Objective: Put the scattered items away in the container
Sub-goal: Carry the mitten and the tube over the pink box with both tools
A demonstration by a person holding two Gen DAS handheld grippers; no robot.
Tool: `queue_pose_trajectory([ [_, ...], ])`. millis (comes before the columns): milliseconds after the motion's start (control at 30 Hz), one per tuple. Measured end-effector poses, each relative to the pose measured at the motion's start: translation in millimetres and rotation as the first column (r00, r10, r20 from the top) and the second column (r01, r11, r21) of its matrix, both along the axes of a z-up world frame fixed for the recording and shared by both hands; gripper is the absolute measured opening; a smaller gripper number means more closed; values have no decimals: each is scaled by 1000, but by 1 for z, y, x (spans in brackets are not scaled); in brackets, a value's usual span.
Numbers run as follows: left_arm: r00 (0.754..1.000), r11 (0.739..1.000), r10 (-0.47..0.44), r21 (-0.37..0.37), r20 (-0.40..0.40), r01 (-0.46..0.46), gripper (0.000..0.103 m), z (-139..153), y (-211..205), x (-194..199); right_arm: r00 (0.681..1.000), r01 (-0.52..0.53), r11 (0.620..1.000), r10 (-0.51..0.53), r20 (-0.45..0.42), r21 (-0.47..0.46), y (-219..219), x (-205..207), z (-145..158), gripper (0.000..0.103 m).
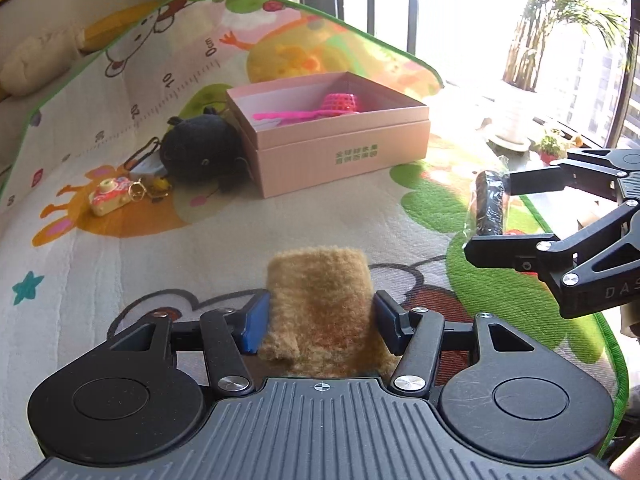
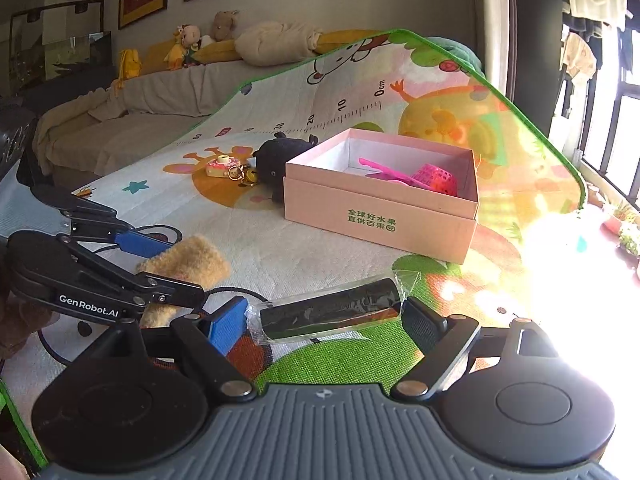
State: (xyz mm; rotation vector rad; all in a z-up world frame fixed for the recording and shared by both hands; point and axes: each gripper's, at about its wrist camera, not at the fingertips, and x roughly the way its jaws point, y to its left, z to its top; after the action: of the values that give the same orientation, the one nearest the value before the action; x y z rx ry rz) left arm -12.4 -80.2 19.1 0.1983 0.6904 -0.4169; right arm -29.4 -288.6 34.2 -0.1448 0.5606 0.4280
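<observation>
Left claw [image 1: 316,320] first: its blue pads are clamped on a fuzzy tan plush [image 1: 320,300], one pad pressed into each side, so that one looks properly grabbed. The right claw [image 2: 324,320] stands spread wide, with a dark roll in clear wrap [image 2: 332,310] lying crosswise between its pads. From the left wrist view the roll seems to touch both pads end to end, so I'd call it gripped lengthwise, though the plastic wrap makes it hard to be sure.

Further out on the play mat [image 1: 280,220] sits the pink box [image 1: 340,148], open, with a pink scoop toy [image 1: 320,110] already inside. Just left of the box are a black plush [image 1: 200,152], a little toy camera [image 1: 110,196] and some keyrings [image 1: 154,188], all on the mat.

So the step in hand looks like picked up, ready to carry. The next move probably calls for bringing both loads far-side over the box rim, clearing the near wall, then letting go one at a time.
</observation>
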Motion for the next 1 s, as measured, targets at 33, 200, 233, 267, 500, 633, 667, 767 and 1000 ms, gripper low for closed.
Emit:
queue_pose_trajectory([
  [33, 1000, 1000, -12, 1, 6, 11, 61, 2, -3, -2, 1000, -2, 1000, 2, 4, -1, -1, -2, 1, 84],
  [200, 999, 999, -36, 1, 35, 36, 61, 13, -14, -3, 1000, 16, 1000, -16, 19, 2, -11, -6, 4, 84],
  [233, 998, 999, -39, 0, 40, 39, 61, 15, -15, -1, 1000, 20, 1000, -20, 21, 5, -13, -7, 5, 84],
  [267, 998, 999, -44, -1, 47, 44, 61, 18, -16, 2, 999, 23, 1000, -23, 23, 7, -14, -7, 6, 84],
  [500, 993, 998, -50, -18, 106, 52, 61, 38, -20, 32, 999, 24, 1000, -23, 30, -8, -22, -4, 6, 84],
  [633, 988, 997, -44, -54, 149, 53, 61, 59, -17, 63, 998, 38, 999, -38, 48, -11, -22, 7, 15, 84],
  [667, 985, 997, -34, -61, 166, 45, 61, 62, -17, 72, 997, 38, 999, -37, 66, -7, -23, 12, 20, 84],
  [767, 984, 994, 8, -110, 176, 12, 61, 68, -15, 105, 988, 60, 998, -57, 141, -15, -25, 36, 36, 84],
  [1000, 983, 975, 37, -221, 182, 4, 63, 81, -21, 189, 964, 92, 995, -79, 254, -39, -16, 120, 69, 84],
])
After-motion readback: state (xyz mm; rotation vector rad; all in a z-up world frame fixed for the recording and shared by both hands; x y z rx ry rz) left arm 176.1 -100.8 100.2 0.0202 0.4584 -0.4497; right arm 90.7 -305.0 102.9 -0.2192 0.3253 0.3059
